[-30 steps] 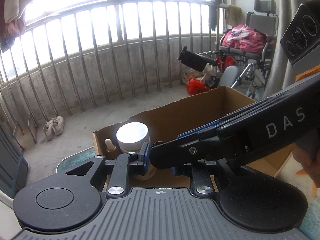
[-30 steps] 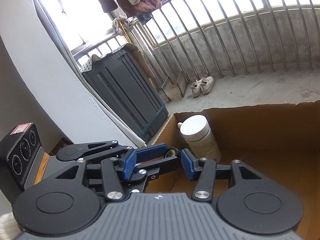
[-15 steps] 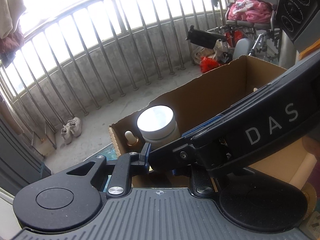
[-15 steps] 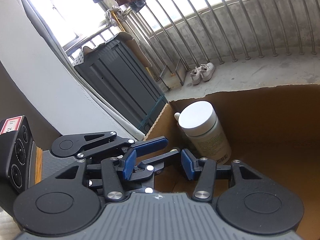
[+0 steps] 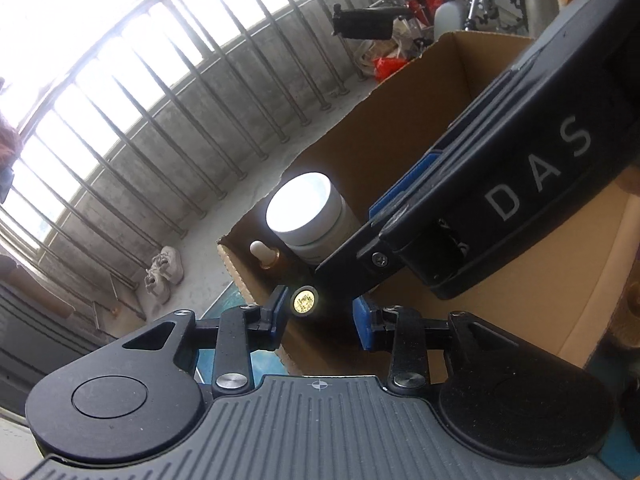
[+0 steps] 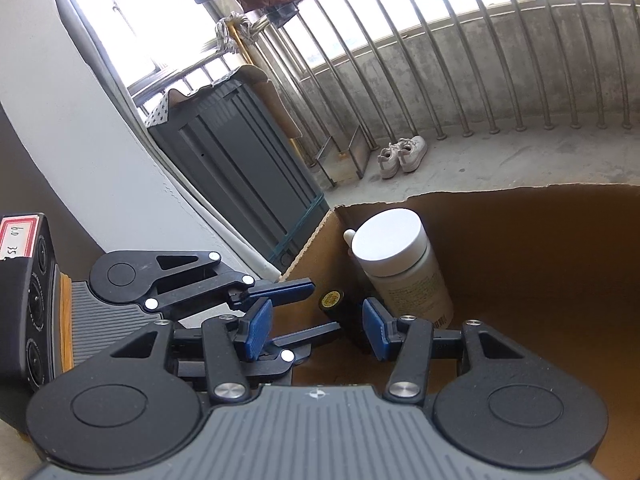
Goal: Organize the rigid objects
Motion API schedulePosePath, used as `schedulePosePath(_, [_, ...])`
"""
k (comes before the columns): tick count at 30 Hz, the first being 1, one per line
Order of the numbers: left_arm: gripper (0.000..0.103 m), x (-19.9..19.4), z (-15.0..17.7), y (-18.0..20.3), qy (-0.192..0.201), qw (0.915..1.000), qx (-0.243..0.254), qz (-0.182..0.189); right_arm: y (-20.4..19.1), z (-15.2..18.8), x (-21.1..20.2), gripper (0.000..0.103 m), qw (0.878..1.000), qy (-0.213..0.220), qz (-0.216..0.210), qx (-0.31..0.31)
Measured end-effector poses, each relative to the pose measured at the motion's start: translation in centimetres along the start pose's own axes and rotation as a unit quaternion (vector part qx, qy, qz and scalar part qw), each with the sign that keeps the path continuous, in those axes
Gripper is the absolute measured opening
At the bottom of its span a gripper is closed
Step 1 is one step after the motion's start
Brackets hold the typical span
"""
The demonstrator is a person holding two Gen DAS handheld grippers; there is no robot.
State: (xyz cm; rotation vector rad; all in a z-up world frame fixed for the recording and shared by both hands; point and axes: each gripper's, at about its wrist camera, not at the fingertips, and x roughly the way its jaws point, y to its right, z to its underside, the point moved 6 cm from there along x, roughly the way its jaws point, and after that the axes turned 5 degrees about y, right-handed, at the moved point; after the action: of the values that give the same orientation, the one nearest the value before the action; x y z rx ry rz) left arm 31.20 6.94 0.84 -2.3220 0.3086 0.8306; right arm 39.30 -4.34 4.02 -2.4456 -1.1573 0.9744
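The left gripper (image 5: 322, 314) was opening around a small dark bottle (image 5: 305, 300); the right gripper (image 6: 316, 330) stood apart beside it, over the cardboard box (image 6: 520, 240).

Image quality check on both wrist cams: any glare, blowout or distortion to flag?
Left wrist: sky behind the curved metal railing blown out; the white round jar lid glares; the small gold-capped black cylinder flares. Right wrist: window at upper left overexposed, cardboard box interior dim. Fisheye bends the bars in both.

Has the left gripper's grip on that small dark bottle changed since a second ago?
Yes. The left gripper is opening; the small dark bottle now stands free beside the white-lidded jar.
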Motion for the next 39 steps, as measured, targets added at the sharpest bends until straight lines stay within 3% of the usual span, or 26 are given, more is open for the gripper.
schedulePosePath(4, [0.039,1.3,-0.2,0.5,-0.014,0.9987,0.047,-0.014,1.2,0.4,-0.7,0.053,1.0,0.001,0.016,0.0])
schedulePosePath(7, [0.04,2.7,0.0,0.7,-0.042,0.9972,0.062,0.001,2.1,0.3,-1.1,0.053,1.0,0.006,0.013,0.027])
schedulePosePath(13, [0.037,3.4,0.2,1.1,-0.049,0.9912,0.117,-0.036,2.2,0.4,-1.4,0.053,1.0,0.008,0.029,0.008])
schedulePosePath(19, [0.035,4.0,0.8,2.0,-0.046,0.9785,0.189,-0.068,2.7,0.3,-1.5,0.053,0.999,0.016,0.026,0.017])
schedulePosePath(24, [0.033,4.6,1.4,2.5,-0.045,0.9624,0.252,-0.09,2.9,0.2,-1.5,0.052,0.999,0.018,0.024,0.021])
schedulePosePath(31, [0.036,4.3,1.2,2.2,-0.04,0.9662,0.235,-0.098,3.1,0.2,-1.4,0.052,0.999,0.018,0.025,0.028])
schedulePosePath(35, [0.045,1.1,0.5,1.8,-0.014,0.9736,0.202,-0.105,2.6,0.3,-2.1,0.052,0.999,0.022,0.014,0.017])
schedulePosePath(37, [0.045,-1.5,0.2,1.1,0.004,0.9821,0.154,-0.108,2.0,0.4,-2.9,0.052,1.0,0.026,0.016,0.002])
schedulePosePath(39, [0.045,-5.3,0.2,0.3,0.033,0.992,0.075,-0.096,1.4,0.4,-3.9,0.052,1.0,0.028,0.012,-0.008])
